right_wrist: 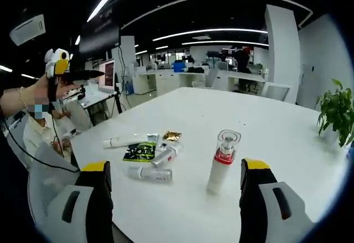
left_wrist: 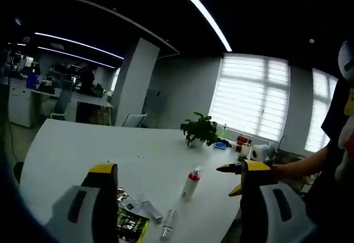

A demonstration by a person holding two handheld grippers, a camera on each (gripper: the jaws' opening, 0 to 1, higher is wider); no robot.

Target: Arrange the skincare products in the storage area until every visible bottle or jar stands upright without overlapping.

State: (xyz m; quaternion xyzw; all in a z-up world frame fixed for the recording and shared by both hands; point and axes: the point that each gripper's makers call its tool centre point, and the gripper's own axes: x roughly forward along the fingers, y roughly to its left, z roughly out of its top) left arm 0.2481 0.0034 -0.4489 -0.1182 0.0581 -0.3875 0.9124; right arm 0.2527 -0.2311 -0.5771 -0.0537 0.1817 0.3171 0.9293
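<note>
Both grippers, left [left_wrist: 177,185] and right [right_wrist: 177,179], jaws spread, holding nothing; pump bottle [right_wrist: 222,163] upright on white desk [right_wrist: 265,121], tubes [right_wrist: 150,173] lying flat nearby

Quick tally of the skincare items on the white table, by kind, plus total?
Upright bottle with red band: 1
Tubes or bottles lying flat: 3
Green-and-black sachet: 1
Gold foil packet: 1
Total: 6
</note>
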